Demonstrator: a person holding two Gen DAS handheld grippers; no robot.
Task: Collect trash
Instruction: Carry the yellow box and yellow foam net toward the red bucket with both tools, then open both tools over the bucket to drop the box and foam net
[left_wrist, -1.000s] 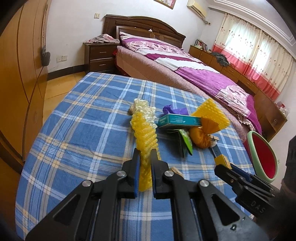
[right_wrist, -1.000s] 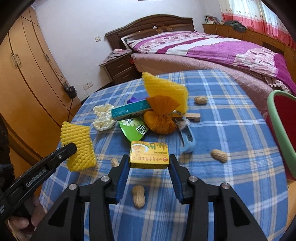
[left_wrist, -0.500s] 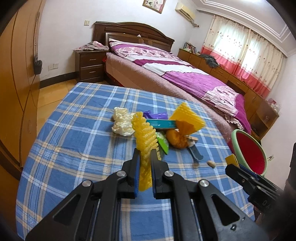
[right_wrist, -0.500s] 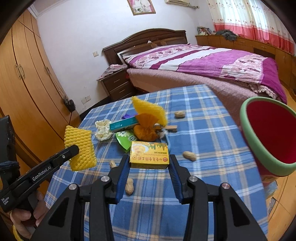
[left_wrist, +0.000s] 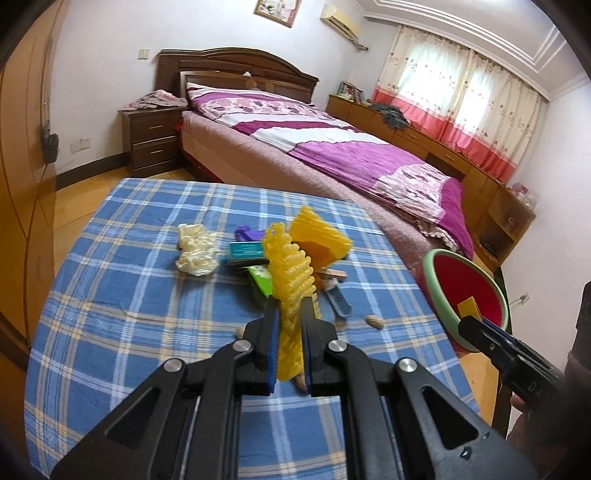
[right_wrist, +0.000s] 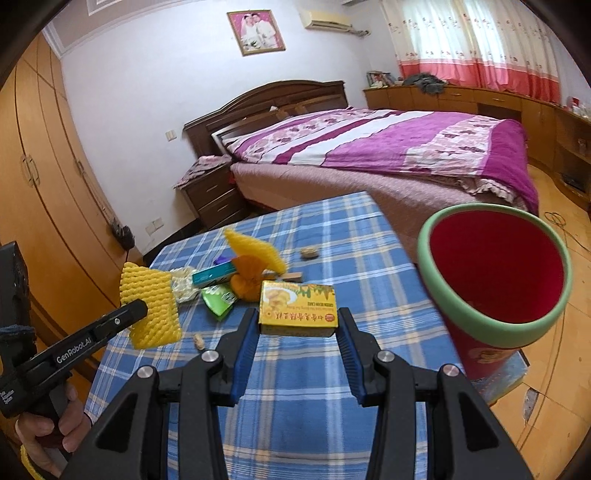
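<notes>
While both loads are kept pinched, the two tools have been lifted off the checked worktop (right_wrist: 314, 236) and carried toward the red waste bin (right_wrist: 495, 280) with its green rim. Compared with a second ago, the bin, then only an edge at the right of the right wrist view, is now seen whole, its mouth just beside the right tool (right_wrist: 297, 328). The yellow bean cake box (right_wrist: 298, 308) is clamped by its two ends between the blue pads, clear of the cloth. The left tool (left_wrist: 290, 332) is pressed nearly together on a yellow foam fruit net (left_wrist: 290, 280), which stands upright between the jaws; in the right wrist view the same net is seen hanging above the worktop's left edge.

The first two pieces are thus judged to be on their way to the bin, with neither yet dropped. The right load is the nearer and is likely to be released first; the left one has farther to travel. A heap is left on the worktop: a whitish foam net (left_wrist: 195, 249), a teal carton (left_wrist: 245, 251), a green wrapper (right_wrist: 218, 301), an orange mesh bag (right_wrist: 247, 282), a blue clip (left_wrist: 338, 302) and scattered peanuts (left_wrist: 375, 322).
</notes>
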